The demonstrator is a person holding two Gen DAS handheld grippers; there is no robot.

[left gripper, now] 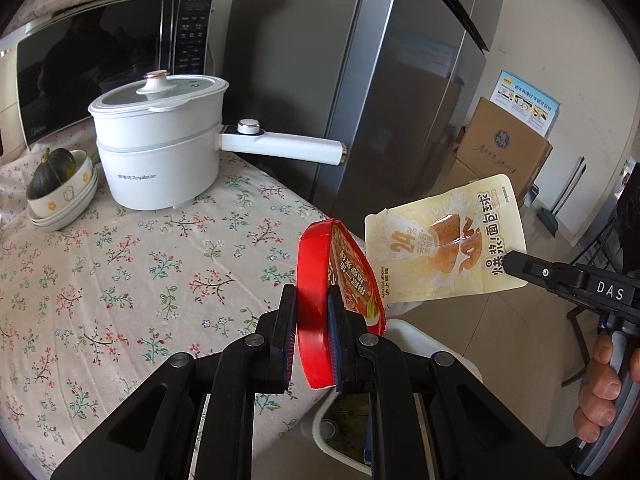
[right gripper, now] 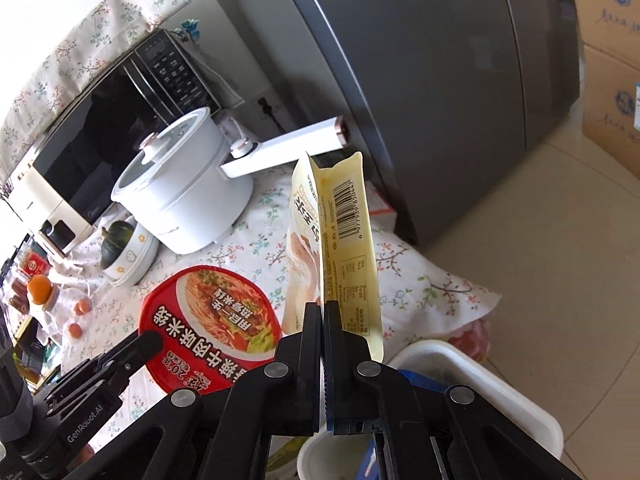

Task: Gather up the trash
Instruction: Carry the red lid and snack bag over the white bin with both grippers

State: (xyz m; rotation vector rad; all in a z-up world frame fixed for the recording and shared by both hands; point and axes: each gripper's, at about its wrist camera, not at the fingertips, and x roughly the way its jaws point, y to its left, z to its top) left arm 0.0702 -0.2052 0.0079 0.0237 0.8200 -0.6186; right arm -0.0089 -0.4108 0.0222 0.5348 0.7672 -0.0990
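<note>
My left gripper (left gripper: 312, 300) is shut on a red noodle bowl lid (left gripper: 320, 312), held on edge above the table's corner; the lid's printed face shows in the right wrist view (right gripper: 212, 320). My right gripper (right gripper: 322, 308) is shut on a pale yellow snack wrapper (right gripper: 348, 248), held upright over a white trash bin (right gripper: 500, 388). In the left wrist view the wrapper (left gripper: 444, 248) hangs to the right of the lid, pinched by the right gripper (left gripper: 508, 260). The bin (left gripper: 420, 340) lies below both grippers, mostly hidden.
A white electric pot (left gripper: 160, 148) with a long handle (left gripper: 288, 146) stands on the floral tablecloth (left gripper: 120, 280). Stacked bowls with a dark squash (left gripper: 60, 188) sit left. A microwave (left gripper: 100, 60) is behind, a grey fridge (left gripper: 400, 80) right, cardboard boxes (left gripper: 504, 148) beyond.
</note>
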